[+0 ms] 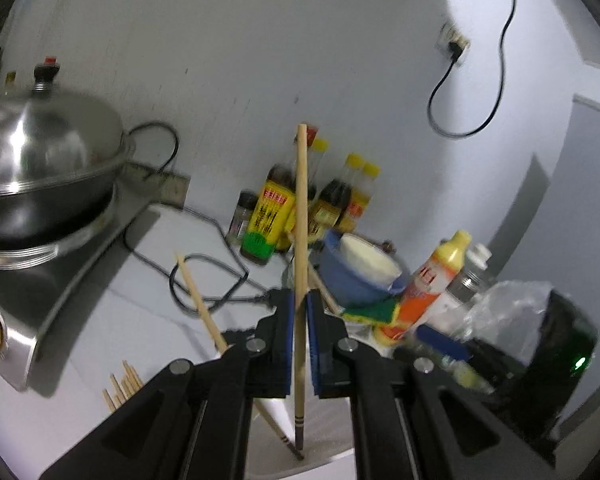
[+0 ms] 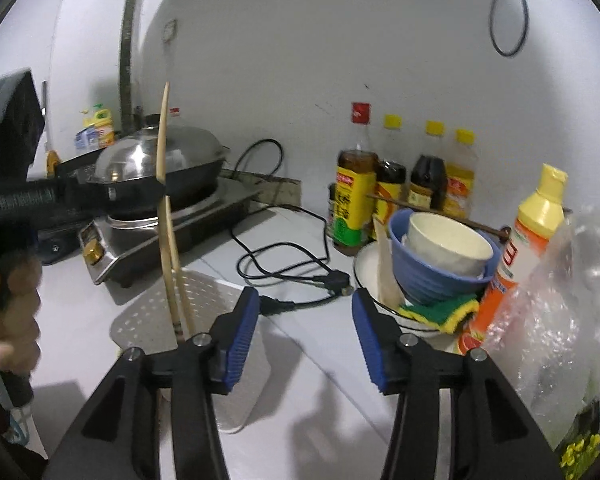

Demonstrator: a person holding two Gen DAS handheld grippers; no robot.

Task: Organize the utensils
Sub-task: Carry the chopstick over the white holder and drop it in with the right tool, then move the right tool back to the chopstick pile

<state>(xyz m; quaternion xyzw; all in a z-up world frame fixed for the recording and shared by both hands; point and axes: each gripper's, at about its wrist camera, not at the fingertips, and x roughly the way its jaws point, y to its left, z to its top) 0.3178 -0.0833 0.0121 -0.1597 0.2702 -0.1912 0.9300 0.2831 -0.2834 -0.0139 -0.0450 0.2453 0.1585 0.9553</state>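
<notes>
My left gripper (image 1: 299,320) pinches one chopstick (image 1: 301,216) above the holder (image 2: 204,292); my right gripper (image 2: 305,332) stands spread, empty. One stick (image 1: 198,296) sits in the holder; loose chopsticks (image 1: 122,386) remain on the counter.

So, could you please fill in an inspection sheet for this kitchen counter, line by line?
Surface: white counter, partly covered by a perforated holder.
Job's things: one chopstick upright in the left gripper; another chopstick leaning in the holder; loose chopsticks on the counter.
Clutter: stacked bowls, sponge, sauce bottles, squeeze bottle, plastic bag.
Grippers: left gripper shut on the chopstick; right gripper open, empty.
Cables: black cable coiled on the counter, plug loose.
Surroundings: lidded wok on a cooktop, white wall.
</notes>
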